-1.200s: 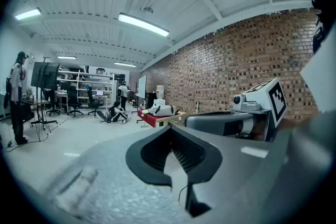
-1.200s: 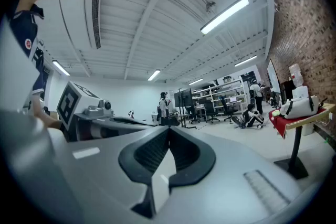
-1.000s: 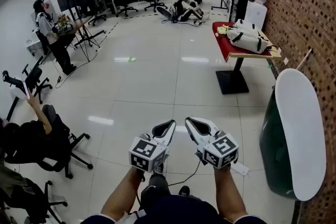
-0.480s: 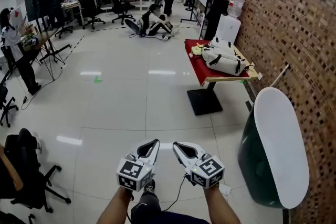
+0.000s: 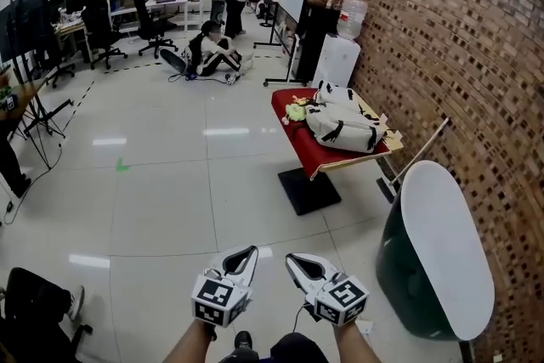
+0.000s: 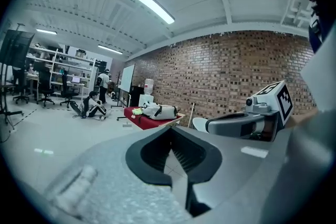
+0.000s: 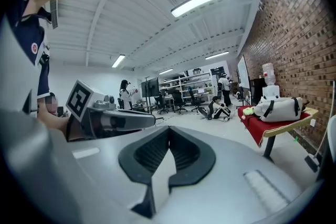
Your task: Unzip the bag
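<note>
No words, numbers or brand names can be read in any view. The cube on the left claw (image 5: 249, 252) and the cube on the right claw (image 5: 293, 259) bear only black-and-white square marker patterns, not letters. Any print on the bag (image 5: 344, 132) on the red tabletop (image 5: 293, 125), or on the water bottle (image 5: 351, 17) by the brick wall, is too small to make out.
</note>
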A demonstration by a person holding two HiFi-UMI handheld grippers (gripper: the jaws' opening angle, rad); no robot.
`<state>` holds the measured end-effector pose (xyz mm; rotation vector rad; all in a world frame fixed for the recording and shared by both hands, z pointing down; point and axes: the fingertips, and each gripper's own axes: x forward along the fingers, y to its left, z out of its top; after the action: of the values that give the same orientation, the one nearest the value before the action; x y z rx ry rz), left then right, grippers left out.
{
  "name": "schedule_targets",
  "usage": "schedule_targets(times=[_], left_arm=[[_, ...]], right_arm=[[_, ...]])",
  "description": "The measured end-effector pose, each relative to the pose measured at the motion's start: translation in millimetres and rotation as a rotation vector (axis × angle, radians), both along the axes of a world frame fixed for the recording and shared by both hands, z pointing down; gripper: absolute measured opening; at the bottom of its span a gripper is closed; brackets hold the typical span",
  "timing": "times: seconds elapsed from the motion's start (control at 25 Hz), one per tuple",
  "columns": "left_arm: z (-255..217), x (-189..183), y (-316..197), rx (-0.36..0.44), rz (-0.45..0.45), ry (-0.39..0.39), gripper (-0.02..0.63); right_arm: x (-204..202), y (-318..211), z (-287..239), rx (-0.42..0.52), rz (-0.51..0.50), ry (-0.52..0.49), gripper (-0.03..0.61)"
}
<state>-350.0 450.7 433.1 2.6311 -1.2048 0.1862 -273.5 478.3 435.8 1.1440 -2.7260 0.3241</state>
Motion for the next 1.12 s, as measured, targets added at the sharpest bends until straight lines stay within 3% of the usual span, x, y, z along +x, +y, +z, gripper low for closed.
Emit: schedule_targets(times=[0.28,0.64,0.8,1.12], left_arm=[[0,22,-92,-0.008,0.076,-0.009,0.003],[-7,115,-231,0.005,0.118,-0.096,0.003],[-9,163,-284,0.011,0.123,-0.097,0.003],[11,214,-374,-0.019,0.15,-0.1,0.003]], right_arm=[[24,-89,-7,0.021,0.071,-0.047,0.002],[110,-231,-20,0.066,0.071,-0.115,0.002],[158,-290,-26,0.093,0.08,-0.104,0.002],[206,-377,-4,0.059,0.104,-0.07,0.002]])
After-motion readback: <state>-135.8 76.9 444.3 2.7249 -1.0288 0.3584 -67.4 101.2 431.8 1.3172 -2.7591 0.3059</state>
